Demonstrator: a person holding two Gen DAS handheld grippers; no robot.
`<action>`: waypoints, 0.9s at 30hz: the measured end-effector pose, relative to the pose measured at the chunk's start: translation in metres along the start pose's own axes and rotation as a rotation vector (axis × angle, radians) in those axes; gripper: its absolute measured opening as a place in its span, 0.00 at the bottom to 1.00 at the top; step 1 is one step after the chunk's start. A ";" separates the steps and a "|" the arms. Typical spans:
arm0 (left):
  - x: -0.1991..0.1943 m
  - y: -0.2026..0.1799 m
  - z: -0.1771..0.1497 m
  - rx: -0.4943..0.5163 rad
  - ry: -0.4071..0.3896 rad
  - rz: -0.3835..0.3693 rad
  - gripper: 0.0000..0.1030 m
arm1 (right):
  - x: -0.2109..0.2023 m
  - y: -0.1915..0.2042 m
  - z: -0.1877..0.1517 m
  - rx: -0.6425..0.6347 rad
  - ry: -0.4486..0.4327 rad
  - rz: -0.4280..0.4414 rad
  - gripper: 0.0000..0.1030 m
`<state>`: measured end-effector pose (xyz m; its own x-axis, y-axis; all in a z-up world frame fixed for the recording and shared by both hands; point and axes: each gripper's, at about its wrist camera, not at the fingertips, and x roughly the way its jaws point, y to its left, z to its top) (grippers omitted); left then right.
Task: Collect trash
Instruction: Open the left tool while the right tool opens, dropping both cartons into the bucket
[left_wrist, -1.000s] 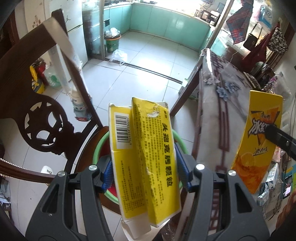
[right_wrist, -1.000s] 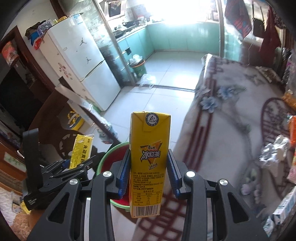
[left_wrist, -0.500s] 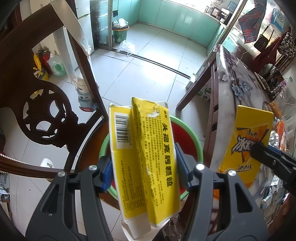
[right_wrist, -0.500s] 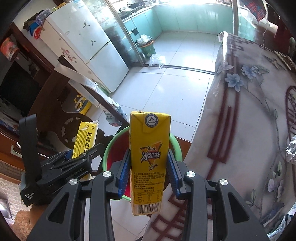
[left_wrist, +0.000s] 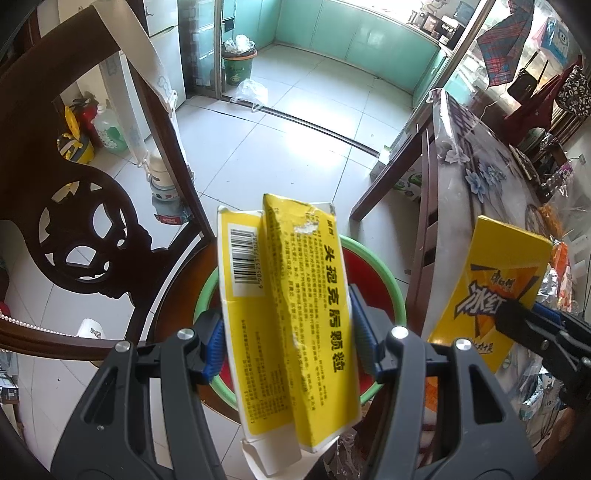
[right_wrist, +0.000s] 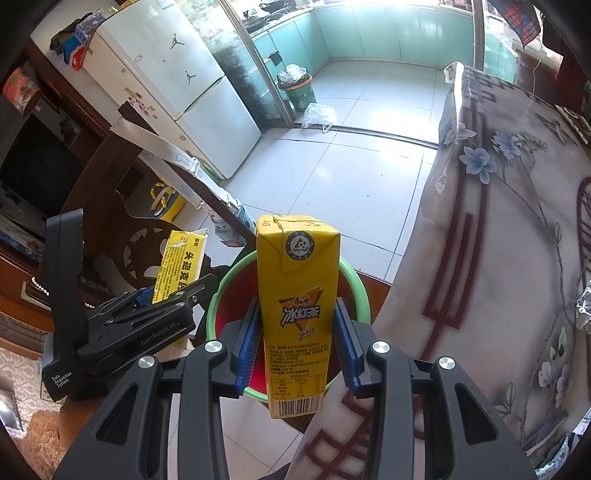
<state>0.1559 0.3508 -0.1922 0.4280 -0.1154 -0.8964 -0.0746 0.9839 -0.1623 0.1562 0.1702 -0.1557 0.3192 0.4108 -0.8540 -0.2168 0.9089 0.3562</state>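
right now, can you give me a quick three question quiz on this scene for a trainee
1. True or false: the left gripper holds a flattened yellow box.
2. What does the right gripper hold? A) a bottle B) a yellow drink carton C) a bag D) nothing
3. Fill in: below both grippers on the chair stands a green-rimmed ____ with a red inside.

Key:
1. True; its blue pads press on both sides of the box.
2. B, the drink carton, held upright.
3. Bin, beside the covered table.
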 end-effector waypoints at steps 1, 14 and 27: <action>0.000 0.000 0.001 0.000 0.000 -0.001 0.54 | 0.000 0.000 0.000 0.000 0.000 -0.001 0.36; 0.001 0.001 0.003 -0.010 0.000 -0.001 0.58 | 0.004 0.003 -0.001 0.000 0.005 0.017 0.39; -0.005 0.007 -0.002 -0.023 -0.014 0.003 0.66 | -0.011 -0.006 -0.006 0.031 -0.024 0.017 0.56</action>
<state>0.1516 0.3577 -0.1895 0.4403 -0.1102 -0.8911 -0.0963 0.9809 -0.1690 0.1482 0.1596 -0.1511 0.3378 0.4273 -0.8386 -0.1936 0.9035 0.3824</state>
